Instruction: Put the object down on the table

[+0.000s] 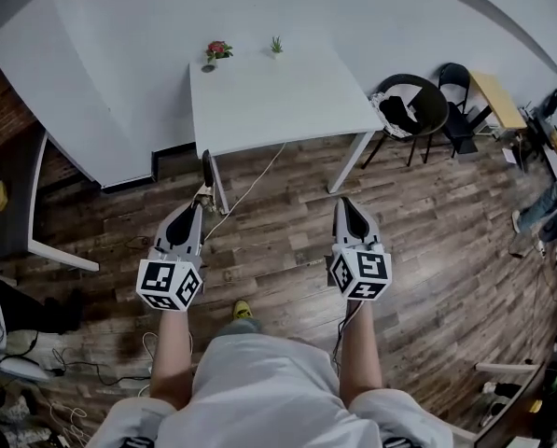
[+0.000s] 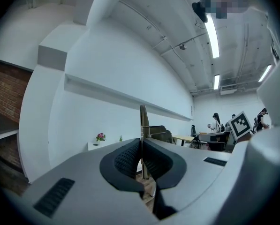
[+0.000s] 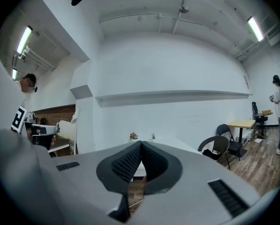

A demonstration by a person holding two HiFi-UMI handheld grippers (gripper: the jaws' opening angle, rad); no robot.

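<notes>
Short of the table (image 1: pixel 278 101), the left hand-held gripper (image 1: pixel 199 204) is clamped on a thin tool (image 1: pixel 206 168).

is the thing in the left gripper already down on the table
No, the thin object is clamped upright between the left gripper's jaws, held over the wood floor short of the white table.
</notes>
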